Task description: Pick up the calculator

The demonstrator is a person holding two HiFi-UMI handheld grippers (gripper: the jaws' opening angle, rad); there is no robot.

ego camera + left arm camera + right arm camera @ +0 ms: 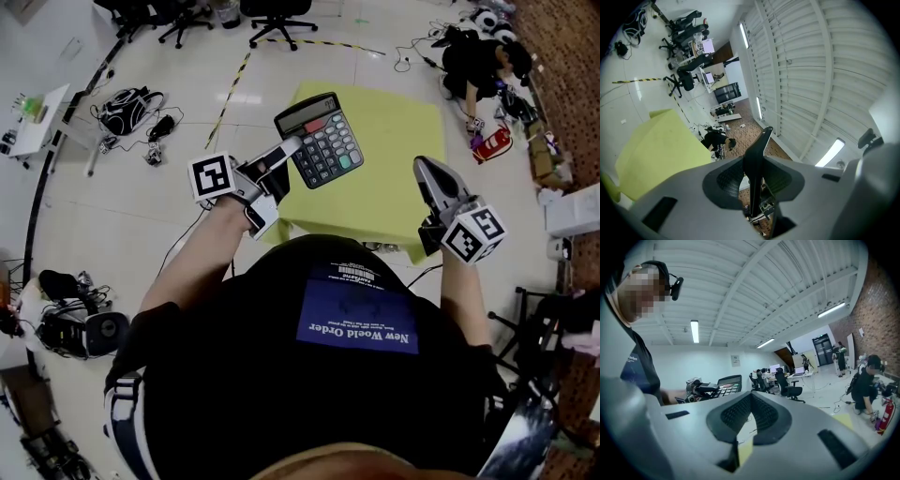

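– Dark T-shirt (281, 375) with a blue printed patch fills the bottom of the head view. What's past it?
– The left gripper (292, 148) pinches the calculator (323, 141) by its left long edge, up in the air over the yellow table (403, 122). It's a flat dark rectangle with its keys face up and one red key near the display. Its long axis runs away from the person, and the display end is farthest, leaning a little to the picture's left.
– And the right gripper (424, 167)?
– It's well apart to the right, by the table's near corner. Its fingers are together in one point with nothing in them.
– Left gripper view?
– The calculator (759, 140) shows edge-on, a thin black slab standing between the ribbed dark pads (727, 180). They press on both its faces, so the jaws are held partway apart by its thickness. The gripper body is smooth and grey, and the yellow table (656, 150) lies to the left.
– Right gripper view?
– On the right gripper (751, 395) the ribbed pads (736, 411) meet at the tips, empty. Beyond them the left gripper (699, 389) carries the calculator (725, 382), keys upward.
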